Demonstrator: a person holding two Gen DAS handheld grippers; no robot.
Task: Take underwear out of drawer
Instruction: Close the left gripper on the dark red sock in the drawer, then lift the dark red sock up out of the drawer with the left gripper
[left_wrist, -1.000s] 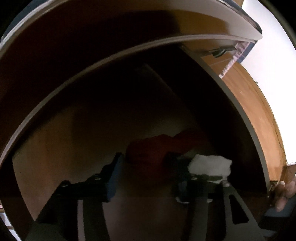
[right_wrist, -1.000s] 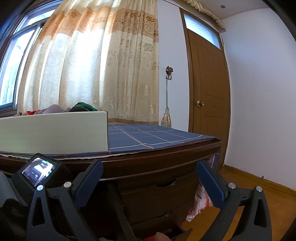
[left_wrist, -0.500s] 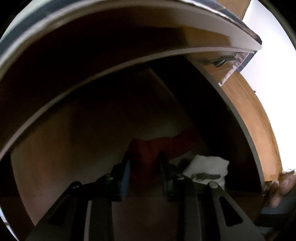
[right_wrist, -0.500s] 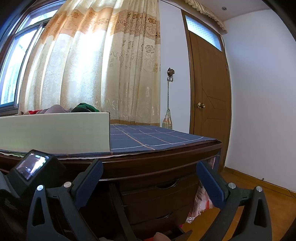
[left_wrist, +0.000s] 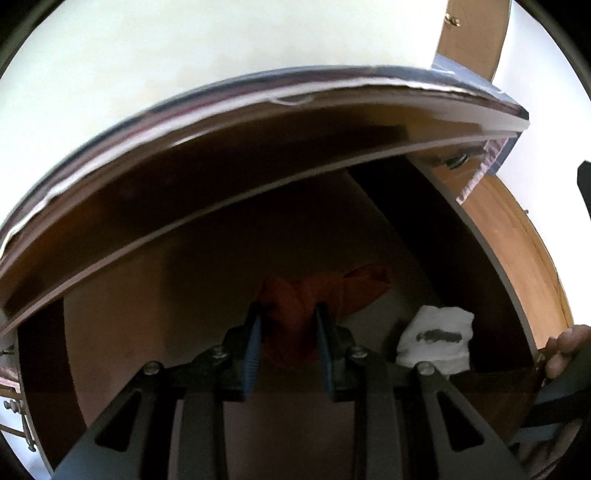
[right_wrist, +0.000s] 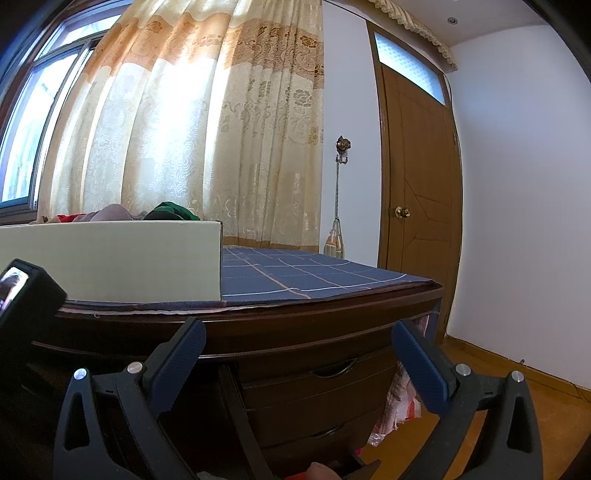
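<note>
Since a second ago the left gripper (left_wrist: 286, 314) has narrowed and now pinches the red underwear (left_wrist: 295, 295), bunched between its pads inside the open drawer (left_wrist: 491, 258). A white folded cloth (left_wrist: 436, 341) lies just right. The right gripper (right_wrist: 299, 358) hangs wide and empty before the desk (right_wrist: 295, 325).

Inside the open drawer (left_wrist: 509, 266), the underwear (left_wrist: 295, 306) lies between the left claw's (left_wrist: 288, 332) fingers, with a folded cloth (left_wrist: 436, 343) to its right near the drawer's side wall. Above, a box (right_wrist: 110, 258) sits on the tabletop (right_wrist: 295, 317), left of the door (right_wrist: 417, 177).
</note>
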